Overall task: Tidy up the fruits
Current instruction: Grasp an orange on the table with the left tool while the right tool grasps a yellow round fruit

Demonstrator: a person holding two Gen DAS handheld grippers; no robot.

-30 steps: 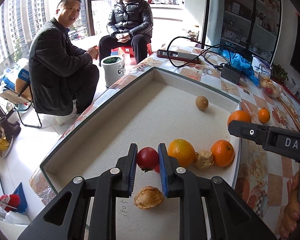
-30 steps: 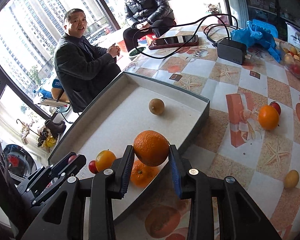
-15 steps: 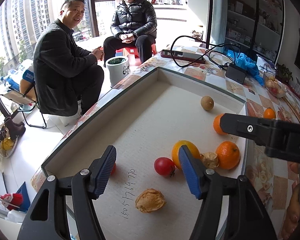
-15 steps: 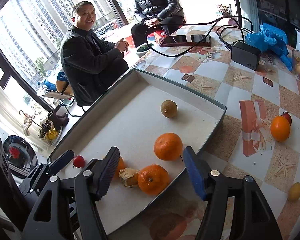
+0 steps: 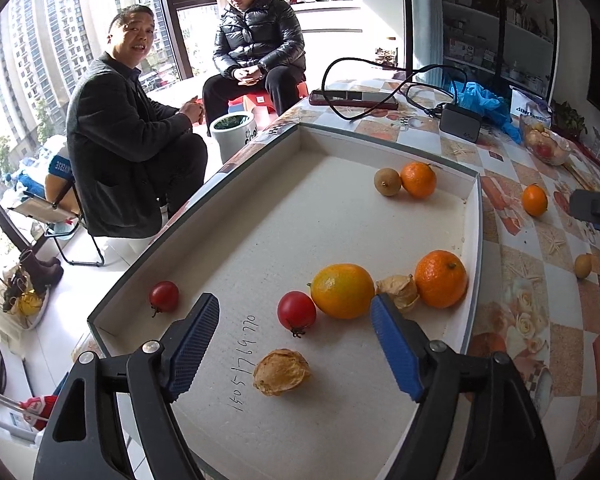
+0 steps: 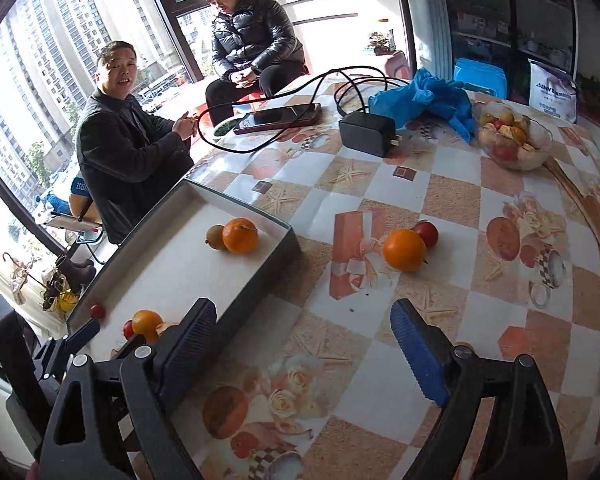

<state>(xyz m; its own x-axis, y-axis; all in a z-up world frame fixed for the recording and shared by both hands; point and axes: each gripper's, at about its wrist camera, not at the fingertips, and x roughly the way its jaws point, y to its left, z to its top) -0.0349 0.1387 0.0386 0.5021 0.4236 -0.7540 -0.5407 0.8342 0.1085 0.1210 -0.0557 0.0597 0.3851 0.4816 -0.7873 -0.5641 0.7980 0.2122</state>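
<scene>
A shallow white box [image 5: 474, 240] holds several fruits: a red tomato [image 5: 296, 312], a second tomato [image 5: 164, 296], a yellow-orange citrus [image 5: 342, 290], two oranges [image 5: 440, 278] [image 5: 419, 179], a brown kiwi [image 5: 387, 181] and two papery husk fruits [image 5: 281, 372]. My left gripper [image 5: 296, 350] is open and empty above the box's near part. My right gripper [image 6: 304, 354] is open and empty over the tablecloth, right of the box [image 6: 276, 256]. An orange [image 6: 404, 249] and a red tomato [image 6: 427, 233] lie on the table ahead of it.
A glass fruit bowl [image 6: 514, 142], black charger [image 6: 366, 134], phone [image 6: 278, 117], cables and a blue bag [image 6: 424, 100] sit at the table's far side. A small yellow fruit [image 5: 582, 266] lies on the table. Two people sit beyond the far-left edge.
Both grippers opened: the left let go of the tomato, the right let go of the orange, which rolled beside the kiwi. The right gripper swung right, over the tablecloth.
</scene>
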